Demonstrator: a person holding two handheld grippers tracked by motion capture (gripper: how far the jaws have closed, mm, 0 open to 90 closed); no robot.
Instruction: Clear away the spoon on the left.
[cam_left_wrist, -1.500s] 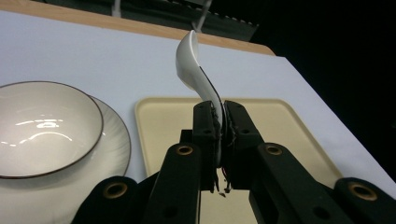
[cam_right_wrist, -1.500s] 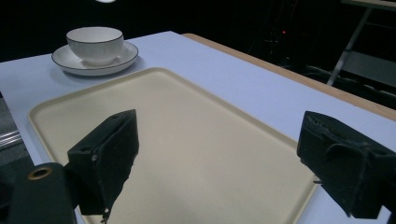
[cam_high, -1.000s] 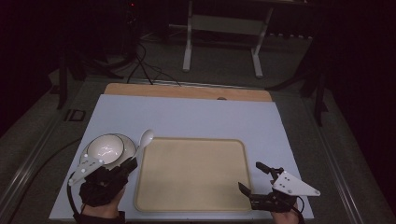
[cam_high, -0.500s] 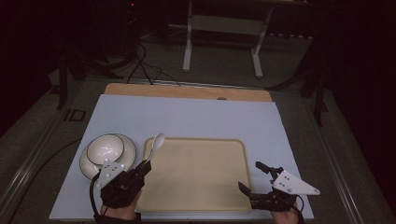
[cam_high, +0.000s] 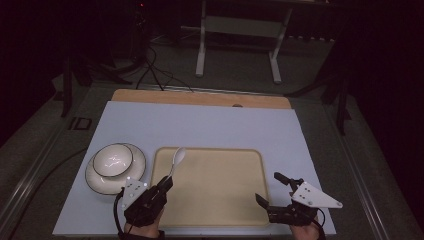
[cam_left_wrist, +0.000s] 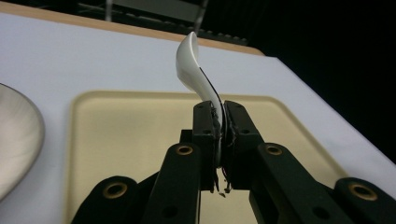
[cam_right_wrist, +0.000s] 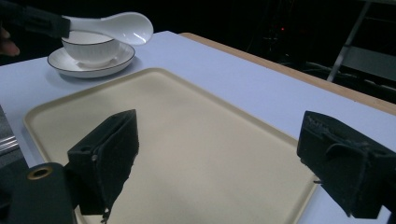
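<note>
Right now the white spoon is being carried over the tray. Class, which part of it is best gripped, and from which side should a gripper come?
Grip the spoon by its narrow handle, from the person's side, as the left gripper does now. The handle is thin and flat-sided, so the jaws close squarely on it. The rounded scoop would likely slip between the jaws, and it points away over the tray.
</note>
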